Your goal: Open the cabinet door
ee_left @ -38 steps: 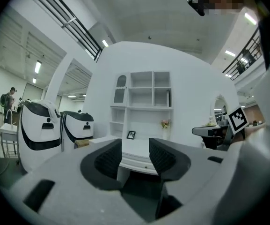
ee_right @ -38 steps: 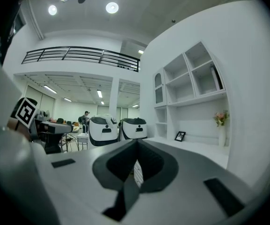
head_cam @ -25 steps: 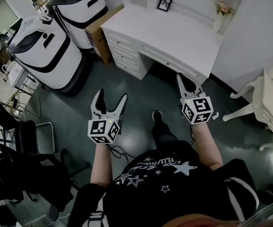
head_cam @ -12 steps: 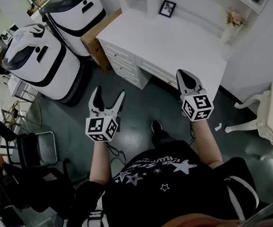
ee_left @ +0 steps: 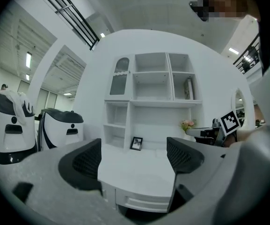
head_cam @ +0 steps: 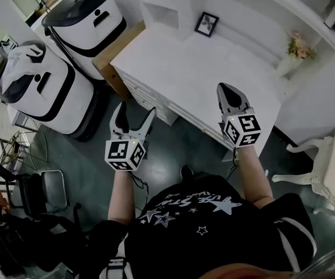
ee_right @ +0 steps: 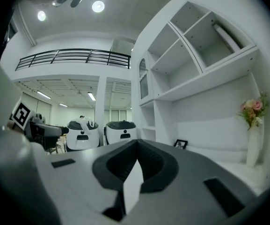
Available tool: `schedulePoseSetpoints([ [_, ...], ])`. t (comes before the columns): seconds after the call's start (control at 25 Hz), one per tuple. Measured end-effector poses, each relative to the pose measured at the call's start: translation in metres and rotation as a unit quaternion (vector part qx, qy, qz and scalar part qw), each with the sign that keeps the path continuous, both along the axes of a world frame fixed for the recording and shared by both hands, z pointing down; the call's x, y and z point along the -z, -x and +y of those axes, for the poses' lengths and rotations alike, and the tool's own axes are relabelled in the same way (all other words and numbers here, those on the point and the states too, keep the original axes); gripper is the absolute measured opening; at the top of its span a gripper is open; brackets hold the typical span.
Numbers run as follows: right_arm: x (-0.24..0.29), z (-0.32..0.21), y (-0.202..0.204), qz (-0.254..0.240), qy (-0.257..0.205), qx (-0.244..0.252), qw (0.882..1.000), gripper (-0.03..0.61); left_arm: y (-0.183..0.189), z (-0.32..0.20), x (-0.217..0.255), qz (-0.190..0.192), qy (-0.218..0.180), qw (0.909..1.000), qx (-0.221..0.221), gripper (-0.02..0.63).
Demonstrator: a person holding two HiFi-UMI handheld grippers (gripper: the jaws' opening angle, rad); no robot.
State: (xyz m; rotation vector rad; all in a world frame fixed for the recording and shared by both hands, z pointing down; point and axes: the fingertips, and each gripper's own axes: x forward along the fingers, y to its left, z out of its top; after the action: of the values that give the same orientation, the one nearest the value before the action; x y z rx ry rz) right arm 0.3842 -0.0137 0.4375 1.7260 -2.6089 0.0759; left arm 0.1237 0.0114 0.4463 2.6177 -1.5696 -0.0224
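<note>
Both grippers have come forward to the white shelved desk, the left gripper spread empty and the right gripper clenched on nothing, nearing the untouched arched cabinet door.

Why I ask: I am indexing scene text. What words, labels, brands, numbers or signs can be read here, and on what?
No text here reads as words.
Black shirt: white script lettering among stars, too warped to read.
Left gripper, right gripper: square coded markers, patterns only, no letters.
Framed picture on the desk: too small to tell.
</note>
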Motion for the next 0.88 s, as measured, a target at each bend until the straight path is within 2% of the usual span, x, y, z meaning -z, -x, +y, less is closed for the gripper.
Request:
schedulePoseSetpoints([
  [0.4, 0.010, -0.062, -0.004, -0.014, -0.014, 0.013, 1.000, 0.006, -0.019, -0.063, 0.026, -0.008, -0.031, 0.9994, -0.011, 0.439],
  [0.6, 0.024, -0.091, 0.006, -0.011, -0.029, 0.007, 0.999, 0.006, -0.014, -0.095, 0.043, 0.000, -0.049, 0.9984, -0.029, 0.438],
  [0.88, 0.058, -0.158, 0.008, 0.004, -0.056, -0.030, 0.998, 0.006, -0.011, -0.187, 0.065, 0.016, -0.073, 0.9945, -0.074, 0.438],
])
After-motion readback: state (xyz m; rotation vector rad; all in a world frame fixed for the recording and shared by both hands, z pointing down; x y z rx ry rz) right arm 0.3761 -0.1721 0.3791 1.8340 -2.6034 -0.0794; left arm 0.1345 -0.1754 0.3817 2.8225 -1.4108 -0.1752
